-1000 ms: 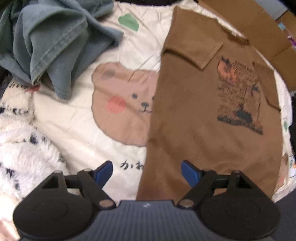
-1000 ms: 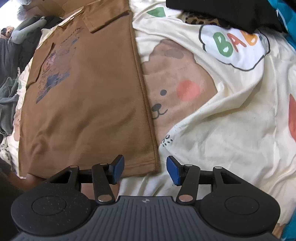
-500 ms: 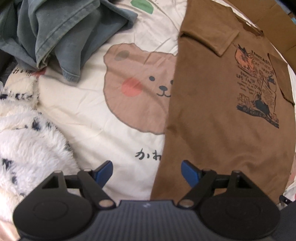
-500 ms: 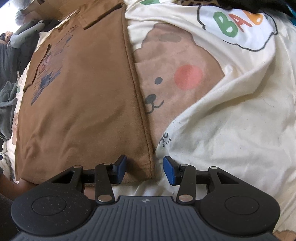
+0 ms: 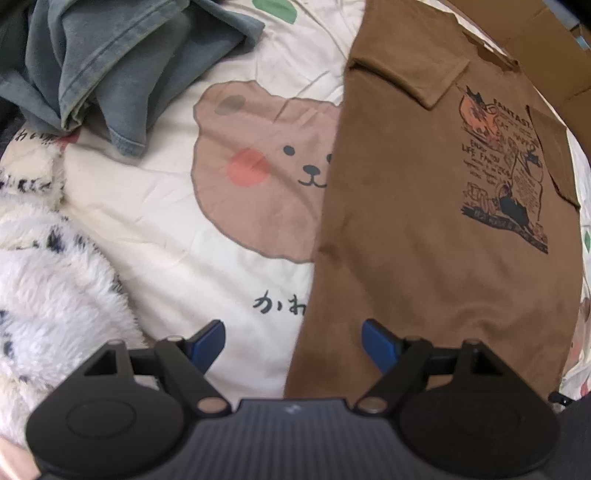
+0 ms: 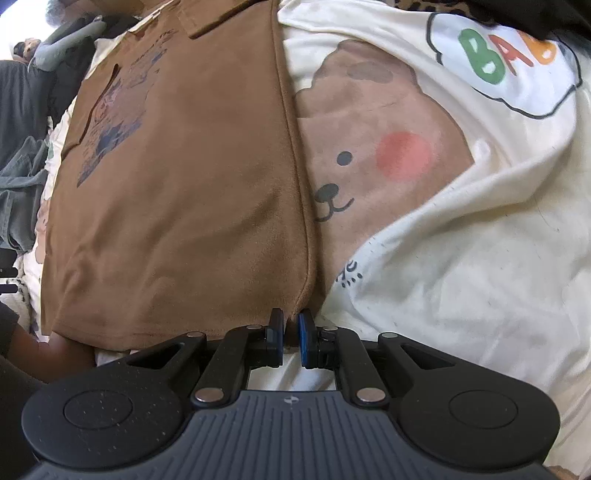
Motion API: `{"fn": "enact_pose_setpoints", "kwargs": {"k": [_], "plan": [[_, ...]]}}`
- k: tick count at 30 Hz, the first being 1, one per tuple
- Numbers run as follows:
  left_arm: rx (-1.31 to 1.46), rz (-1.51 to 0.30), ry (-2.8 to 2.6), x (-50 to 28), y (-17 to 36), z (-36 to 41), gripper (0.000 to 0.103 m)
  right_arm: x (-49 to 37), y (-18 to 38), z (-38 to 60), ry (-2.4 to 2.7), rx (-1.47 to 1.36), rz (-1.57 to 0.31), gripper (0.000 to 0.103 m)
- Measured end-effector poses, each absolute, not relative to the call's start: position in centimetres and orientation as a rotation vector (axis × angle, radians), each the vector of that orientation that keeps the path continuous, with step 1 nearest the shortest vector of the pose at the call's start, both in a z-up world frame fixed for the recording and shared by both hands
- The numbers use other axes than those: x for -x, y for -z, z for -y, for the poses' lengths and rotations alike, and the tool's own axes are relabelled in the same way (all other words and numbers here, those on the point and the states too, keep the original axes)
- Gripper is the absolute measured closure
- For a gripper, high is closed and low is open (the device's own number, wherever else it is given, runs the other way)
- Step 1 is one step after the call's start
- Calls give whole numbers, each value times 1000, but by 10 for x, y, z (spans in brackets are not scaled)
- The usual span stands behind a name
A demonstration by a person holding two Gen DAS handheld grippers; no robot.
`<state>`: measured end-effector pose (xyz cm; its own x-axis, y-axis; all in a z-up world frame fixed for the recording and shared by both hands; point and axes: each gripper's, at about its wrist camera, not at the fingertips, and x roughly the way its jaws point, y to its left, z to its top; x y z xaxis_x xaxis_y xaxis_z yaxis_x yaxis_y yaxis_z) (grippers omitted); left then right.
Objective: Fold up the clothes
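A brown T-shirt [image 5: 424, 221] with a dark print lies flat on a cream bear-print bedsheet [image 5: 177, 236], its sleeves folded inward. My left gripper [image 5: 293, 338] is open, its blue pads astride the shirt's near left bottom corner, just above the hem. In the right wrist view the same brown T-shirt [image 6: 192, 177] fills the left half. My right gripper [image 6: 290, 338] is shut on the shirt's near right bottom corner, where the hem bunches up between the pads.
A crumpled grey-blue garment [image 5: 110, 62] lies at the upper left. A white fluffy blanket [image 5: 48, 280] lies at the left. Cardboard boxes [image 5: 535, 48] stand beyond the shirt. A black garment [image 6: 517, 14] lies at the far right on the bedsheet [image 6: 461, 258].
My right gripper moved forward and closed on the shirt's bottom corner. My left gripper moved slightly closer to the shirt's other bottom corner and stayed open.
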<state>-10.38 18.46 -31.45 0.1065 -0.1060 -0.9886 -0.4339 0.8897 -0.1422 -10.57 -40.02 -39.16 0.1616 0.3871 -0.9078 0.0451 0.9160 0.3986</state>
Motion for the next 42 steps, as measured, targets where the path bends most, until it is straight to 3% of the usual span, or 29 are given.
{"fn": "enact_pose_setpoints", "kwargs": {"k": [9,17,24,28,31,33,42], "plan": [[467,-1446,-269,105,313,-189,20,100,405,397,-222,-387,-1437,93],[500,-1417,-264,103,317,-197,21,99,394,398,-197,-384,-1480,100],[560,-1442,-223,110,332,-200,46,97,379,407,-151,-390,-1494,100],[598,-1471,-186,115,345,-198,53,90,371,403,-142,-367,-1498,100],[607,-1503,-156,120,355,-191,63,94,364,408,-134,-353,-1500,100],[597,-1516,-140,125,361,-187,76,95,361,406,-122,-335,-1497,100],[649,-1583,-108,152,387,-174,80,95,349,394,-75,-248,-1471,100]]}}
